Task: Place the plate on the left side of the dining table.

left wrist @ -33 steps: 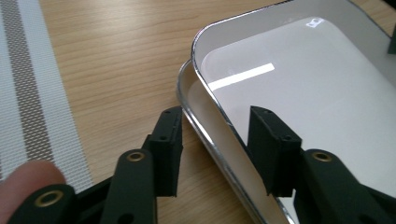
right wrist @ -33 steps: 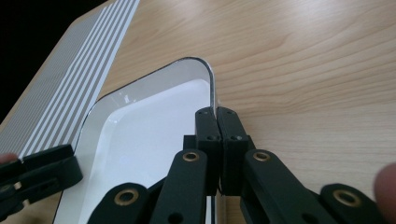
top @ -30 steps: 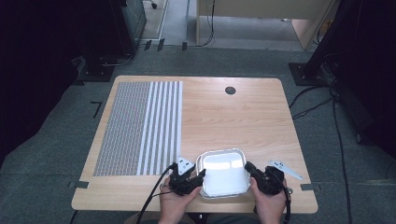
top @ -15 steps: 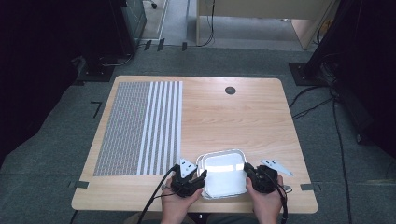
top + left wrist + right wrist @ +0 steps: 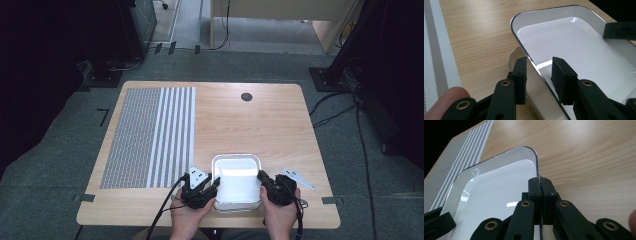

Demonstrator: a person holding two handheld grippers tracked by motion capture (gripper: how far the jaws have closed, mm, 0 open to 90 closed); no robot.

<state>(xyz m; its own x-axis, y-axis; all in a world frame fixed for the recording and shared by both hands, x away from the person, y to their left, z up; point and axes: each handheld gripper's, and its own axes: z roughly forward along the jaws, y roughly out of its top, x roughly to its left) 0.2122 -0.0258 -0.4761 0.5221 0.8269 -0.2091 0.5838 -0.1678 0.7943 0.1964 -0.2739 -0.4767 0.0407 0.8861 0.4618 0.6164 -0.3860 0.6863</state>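
Item one, white tray (image 5: pixel 237 180): shallow, rectangular, rounded corners, thin shiny rim; sits on the wooden table (image 5: pixel 260 125) near the front edge, between the two grippers; inside bare and glossy, as seen in the left gripper view (image 5: pixel 584 47) and the right gripper view (image 5: pixel 491 195).

Item two, left gripper (image 5: pixel 216 187): black, held in the person's left hand (image 5: pixel 187 215) at the tray's left side; in its own view (image 5: pixel 538 80) the two jaws straddle the tray's rim, one outside the wall, one inside over the white floor; a clear gap remains on either side of the rim, so the pads do not yet press; the jaws have just been closing, with the rim between them.

Item three, right gripper (image 5: pixel 260 177): black, held in the right hand (image 5: pixel 280 215) at the tray's right side; in its own view (image 5: pixel 540 190) the jaws stand together, pinched on the thin rim of the tray, one pad inside, one outside.

Item four, patterned mat (image 5: pixel 150 137): grey mesh with white stripes toward its right edge; lies flat on the left part of the table, well apart from the tray's far side, near the left gripper.

Item five, round dark grommet (image 5: pixel 246 96): set in the table top near the far edge.

Item six, cables (image 5: pixel 165 212): trail from each gripper toward the person.
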